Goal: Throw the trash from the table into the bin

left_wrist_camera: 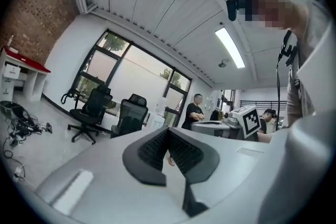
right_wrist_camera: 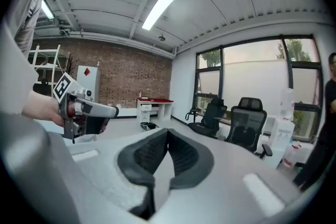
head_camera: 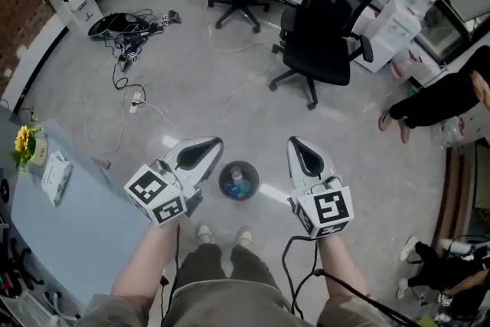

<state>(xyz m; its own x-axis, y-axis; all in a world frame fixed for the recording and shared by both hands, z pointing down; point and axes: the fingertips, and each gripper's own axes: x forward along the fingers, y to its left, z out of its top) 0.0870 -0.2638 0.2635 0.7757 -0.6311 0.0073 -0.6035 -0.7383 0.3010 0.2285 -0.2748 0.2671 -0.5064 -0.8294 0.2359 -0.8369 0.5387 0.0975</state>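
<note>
**A:** Both claws are empty. The left gripper [head_camera: 200,152] has its jaws pressed together with nothing between them, and the right gripper [head_camera: 300,149] is the same. We hold both level, high above the floor.

**B:** And the trash? We see a bottle-like thing [head_camera: 237,181] lying in the bin [head_camera: 223,178]. The bin stands on the floor between our two grippers, just beyond our shoes [head_camera: 205,233].

**A:** So that drop looks done, we judge. Anything left would be on the table [head_camera: 84,222] at our left. A white packet [head_camera: 55,177] lies there near the yellow flowers [head_camera: 23,140]. We cannot tell whether it is trash.

**B:** If it is, we should spread one claw before we reach. We should pinch the packet along its edge, well clear of the flowers.

**A:** What else is around? Cables [head_camera: 126,31] lie on the floor at the far left, two office chairs [head_camera: 325,11] stand far off, and a person [head_camera: 440,99] is at the right.

**B:** None of that stands between us and the table. The bin by our feet is the one thing we could kick over as we turn.
</note>
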